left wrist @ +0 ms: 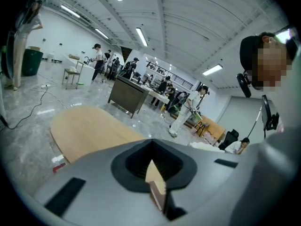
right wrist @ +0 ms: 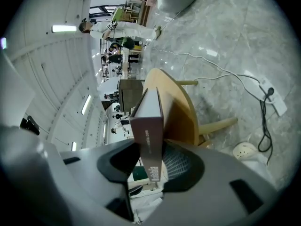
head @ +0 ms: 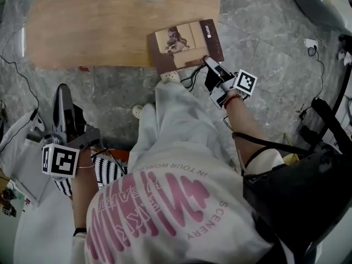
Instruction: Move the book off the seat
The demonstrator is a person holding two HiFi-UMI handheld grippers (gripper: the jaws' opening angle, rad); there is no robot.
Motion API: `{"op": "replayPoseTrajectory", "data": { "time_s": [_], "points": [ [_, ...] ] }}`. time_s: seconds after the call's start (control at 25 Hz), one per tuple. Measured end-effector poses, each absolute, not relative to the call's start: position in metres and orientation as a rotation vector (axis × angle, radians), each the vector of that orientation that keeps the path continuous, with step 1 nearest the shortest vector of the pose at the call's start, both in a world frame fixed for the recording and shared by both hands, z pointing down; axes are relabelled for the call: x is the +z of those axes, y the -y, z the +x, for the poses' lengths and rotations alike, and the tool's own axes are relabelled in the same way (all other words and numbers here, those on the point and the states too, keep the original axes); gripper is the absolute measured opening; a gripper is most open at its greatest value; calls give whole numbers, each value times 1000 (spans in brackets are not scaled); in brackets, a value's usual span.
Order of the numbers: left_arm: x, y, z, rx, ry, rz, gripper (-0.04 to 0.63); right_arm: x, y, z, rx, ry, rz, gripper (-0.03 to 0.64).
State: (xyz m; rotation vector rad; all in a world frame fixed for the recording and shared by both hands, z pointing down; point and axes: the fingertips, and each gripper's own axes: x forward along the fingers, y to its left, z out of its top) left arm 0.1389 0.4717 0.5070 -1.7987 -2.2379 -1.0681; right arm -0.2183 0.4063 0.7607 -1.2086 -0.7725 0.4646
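A brown book (head: 184, 43) with a photo on its cover lies over the right near corner of the pale wooden seat (head: 110, 26), partly past the edge. My right gripper (head: 209, 62) is shut on the book's near right corner. In the right gripper view the book (right wrist: 151, 131) stands edge-on between the jaws of the right gripper (right wrist: 153, 168), with the seat (right wrist: 176, 112) behind it. My left gripper (head: 63, 95) hangs low at the left, away from the seat, fingers together and nothing in them. In the left gripper view, the left gripper (left wrist: 155, 182) points over the seat (left wrist: 89, 131).
Grey marble floor surrounds the seat. A black cable (head: 190, 80) and white shoes (head: 170, 77) lie below the book. A white power strip (right wrist: 275, 100) with cords lies on the floor. Dark equipment (head: 324, 125) stands at the right. Distant people and tables (left wrist: 129, 91) fill the hall.
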Motion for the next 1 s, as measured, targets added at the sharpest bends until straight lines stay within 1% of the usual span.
{"op": "replayPoseTrajectory", "data": {
  "time_s": [0.28, 0.84, 1.0],
  "points": [
    [507, -465, 134, -1106, 2210, -1810, 8, 790, -391, -230, 421, 850, -1071, 160],
    [513, -447, 120, -1158, 2197, -1805, 8, 802, -391, -224, 338, 844, -1092, 161],
    [512, -436, 116, -1164, 2190, -1814, 8, 810, -385, -225, 274, 859, -1055, 179]
  ]
}}
